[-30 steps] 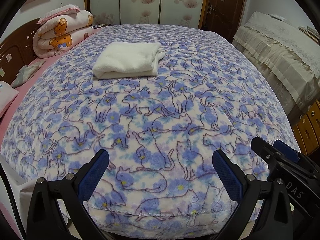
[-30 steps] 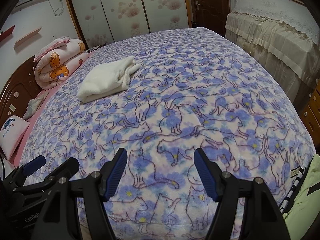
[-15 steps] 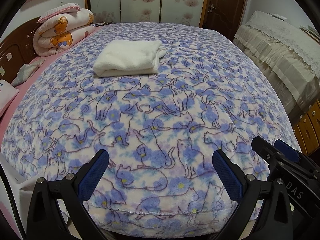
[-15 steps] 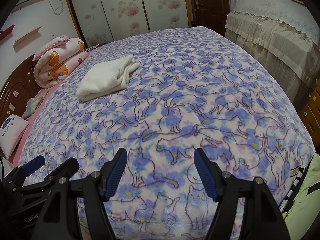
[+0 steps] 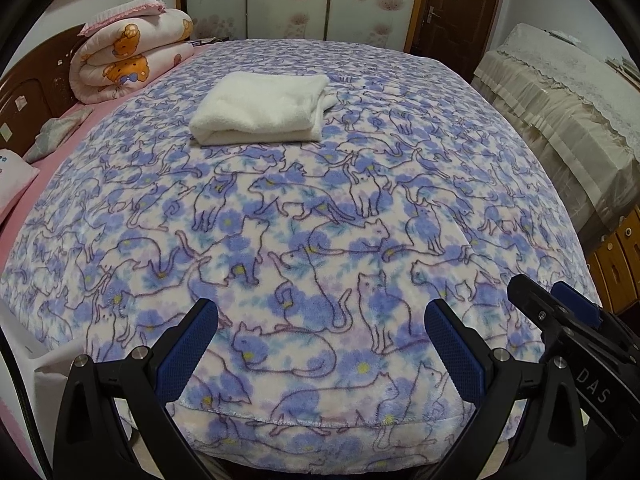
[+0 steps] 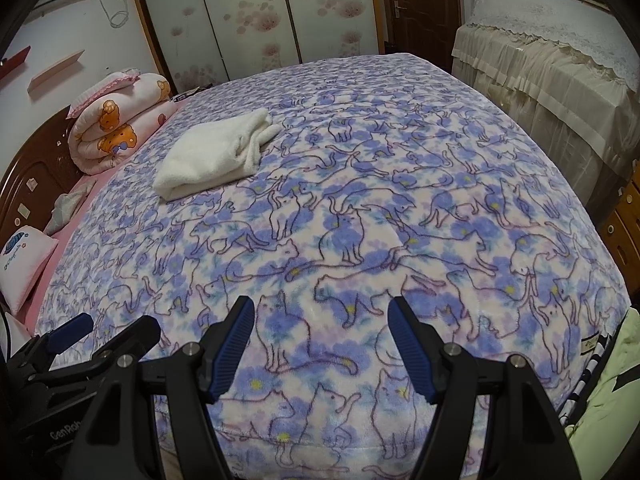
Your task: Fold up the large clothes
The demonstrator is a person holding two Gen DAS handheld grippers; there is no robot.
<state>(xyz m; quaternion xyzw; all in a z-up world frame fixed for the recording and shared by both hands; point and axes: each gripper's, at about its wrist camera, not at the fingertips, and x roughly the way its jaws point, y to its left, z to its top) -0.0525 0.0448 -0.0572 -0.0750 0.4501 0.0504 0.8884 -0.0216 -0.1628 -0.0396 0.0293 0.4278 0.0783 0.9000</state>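
Left gripper [image 5: 320,344]: jaws spread wide, nothing between them, hovering over the near hem of the cat-print blanket [image 5: 320,220]. My right gripper [image 6: 320,344] is beside it, jaws likewise apart and empty; each tool's tip shows at the edge of the other's view.

Scan, left to right:
- rolled bear-print quilt [image 5: 128,60] against the headboard, far left
- folded white garment [image 5: 260,110], left of centre toward the far end, resting flat on the blanket, well apart from both grippers
- lace-covered furniture [image 5: 560,92] off the right side

Judgement: the white piece looks already folded into a compact rectangle, so the step in hand is either finished or I am between items. One loose corner sticks out at its right edge.

To do the next approach well: keep both jaws apart until over the cloth, come in low and level, pinch only the garment's layers and not the fleece beneath, which would likely drag.
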